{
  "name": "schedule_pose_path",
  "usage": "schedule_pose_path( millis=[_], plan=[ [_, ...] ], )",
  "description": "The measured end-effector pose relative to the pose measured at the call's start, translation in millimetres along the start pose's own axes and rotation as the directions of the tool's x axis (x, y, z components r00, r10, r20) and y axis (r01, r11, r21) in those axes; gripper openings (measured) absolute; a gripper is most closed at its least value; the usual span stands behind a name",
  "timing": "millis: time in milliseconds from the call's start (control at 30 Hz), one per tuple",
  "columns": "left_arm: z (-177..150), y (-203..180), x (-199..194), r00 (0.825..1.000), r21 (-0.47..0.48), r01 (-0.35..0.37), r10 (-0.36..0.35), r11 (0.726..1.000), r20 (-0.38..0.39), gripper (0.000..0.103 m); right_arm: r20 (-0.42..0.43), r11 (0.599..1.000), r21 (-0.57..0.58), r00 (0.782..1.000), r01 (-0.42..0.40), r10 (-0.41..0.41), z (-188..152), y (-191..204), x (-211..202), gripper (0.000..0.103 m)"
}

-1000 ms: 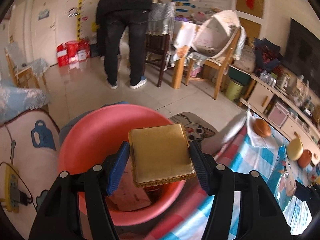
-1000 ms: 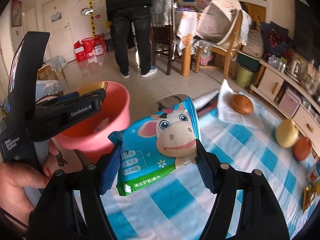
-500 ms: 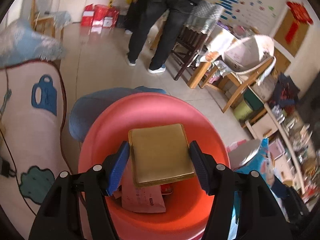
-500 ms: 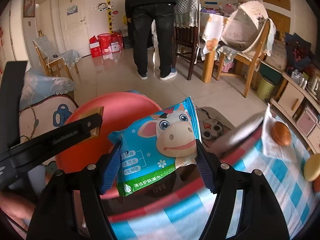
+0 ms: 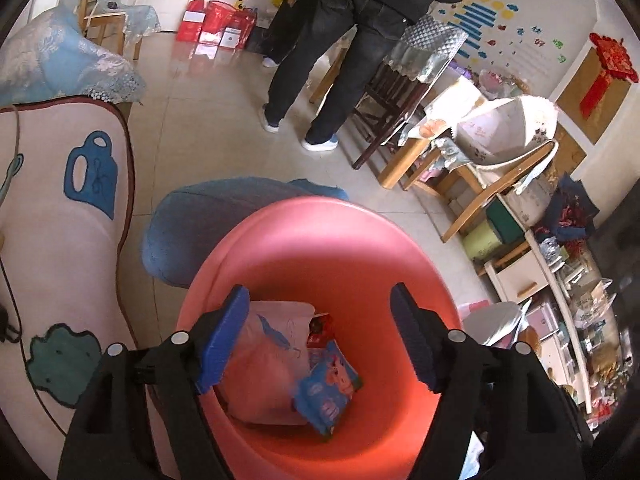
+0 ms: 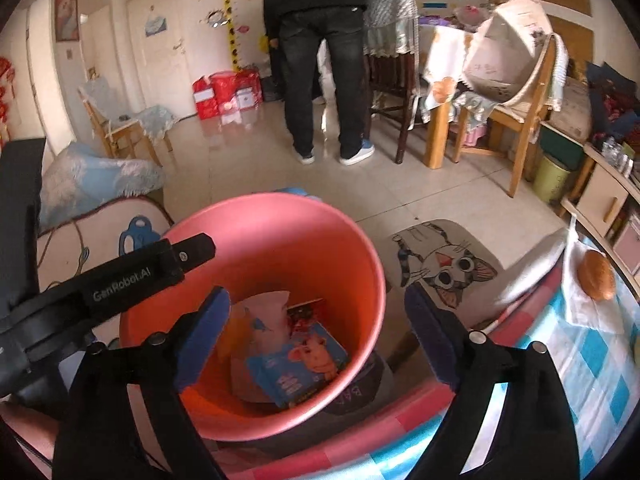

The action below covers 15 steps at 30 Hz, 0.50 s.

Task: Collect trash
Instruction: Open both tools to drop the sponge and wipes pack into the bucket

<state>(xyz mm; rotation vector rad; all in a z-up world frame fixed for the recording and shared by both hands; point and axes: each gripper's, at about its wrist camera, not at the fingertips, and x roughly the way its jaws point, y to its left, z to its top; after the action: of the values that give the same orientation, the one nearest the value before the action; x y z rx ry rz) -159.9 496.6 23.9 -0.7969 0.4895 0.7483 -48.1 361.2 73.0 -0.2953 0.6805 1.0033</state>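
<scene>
Both packets have been let go since 0.5 s ago: the gold packet gripped by the left gripper (image 5: 320, 336) is no longer seen between its fingers, and the blue wipes pack (image 6: 298, 364) once clamped in the right gripper (image 6: 316, 332) now lies inside the pink bucket (image 6: 280, 220). Each pair of blue pads (image 5: 224, 336) is spread wide with nothing between, so both tools are released and empty.

Inside the bucket, the wipes pack is seen resting tilted against a pale pink bag (image 5: 268, 364), with a small red wrapper (image 5: 320, 326) just behind it. The gold packet cannot be made out in either view.

The wipes pack is judged light, soft and crinkly with a slick film skin; if it had to be taken up again, a pinch across its flat sides near the middle would be safest, since a grip at a sealed edge might slip.

Both grippers are held above the bucket's mouth, pointed steeply down into it, the left one beside the right and seen crossing over the bucket's near rim in the right wrist view. To the right of the bucket, a checked blue tablecloth (image 6: 592, 364) is spread, bearing a brown round object (image 6: 598, 274) on white paper.
</scene>
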Motion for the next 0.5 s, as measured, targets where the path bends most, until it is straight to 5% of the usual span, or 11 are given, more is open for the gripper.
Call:
schedule_pose_path(
  millis=[200,500],
  plan=[
    [-5.1,-15.1,-8.2,0.998,0.055,0.019,-0.023,0.998,0.062,0.089,0.036,0.992,0.091,0.995,0.088,-0.092,-19.7,-27.2,-38.5,0.093],
    [-18.9,-47.9,-20.2,0.988,0.151,0.113,-0.127,0.982,0.086,0.093,0.020,0.965,0.182,0.981,0.187,-0.194,-57.6,-58.3,-80.7,0.094]
  ],
)
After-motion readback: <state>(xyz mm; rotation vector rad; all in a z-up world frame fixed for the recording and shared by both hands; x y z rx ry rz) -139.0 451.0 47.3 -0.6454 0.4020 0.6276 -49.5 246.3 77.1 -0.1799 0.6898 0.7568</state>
